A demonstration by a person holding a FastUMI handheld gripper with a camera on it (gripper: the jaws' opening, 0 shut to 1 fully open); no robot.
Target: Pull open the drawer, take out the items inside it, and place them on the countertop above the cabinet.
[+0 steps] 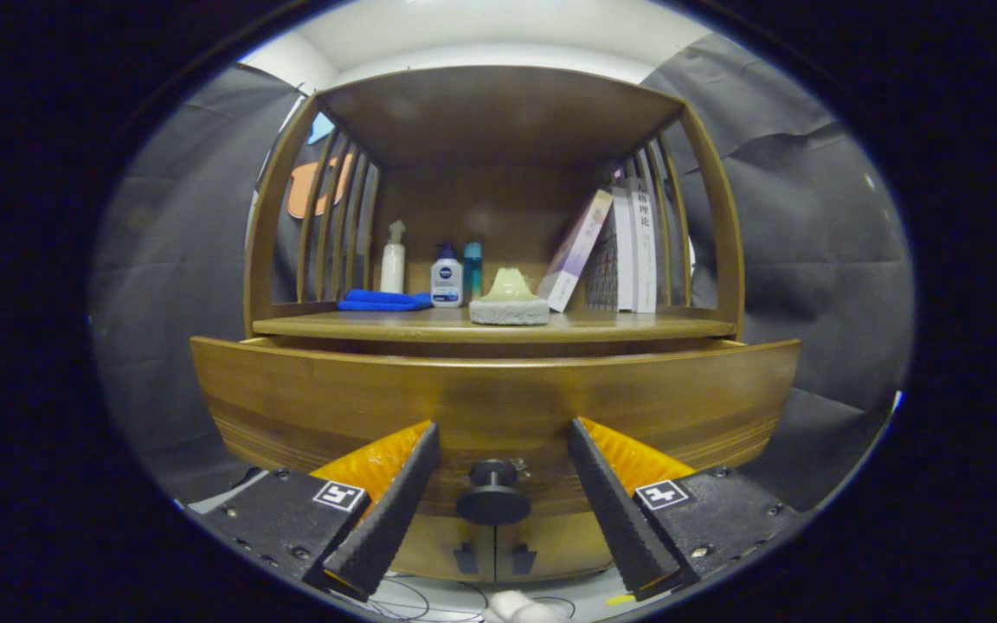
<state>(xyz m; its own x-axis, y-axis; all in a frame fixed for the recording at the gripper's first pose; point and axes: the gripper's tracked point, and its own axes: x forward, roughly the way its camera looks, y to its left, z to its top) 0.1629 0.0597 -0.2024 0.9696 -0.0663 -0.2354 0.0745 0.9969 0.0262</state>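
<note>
two fingers of the claw point(498, 472) stand wide open, one on each side of the black knob point(492, 493) on the drawer point(308, 398), touching nothing. the drawer front sits just ahead, slightly out from the cabinet. on the tabletop point(637, 327) beyond lie a blue cloth point(382, 300) at the left, bottles point(446, 275), a sponge point(509, 310) and books point(628, 251) at the right

The drawer point(498, 407) front hides whatever lies inside it. The book point(642, 251) spines are too small to read. The open gripper point(498, 493) fingers' bases are cut off below.
</note>
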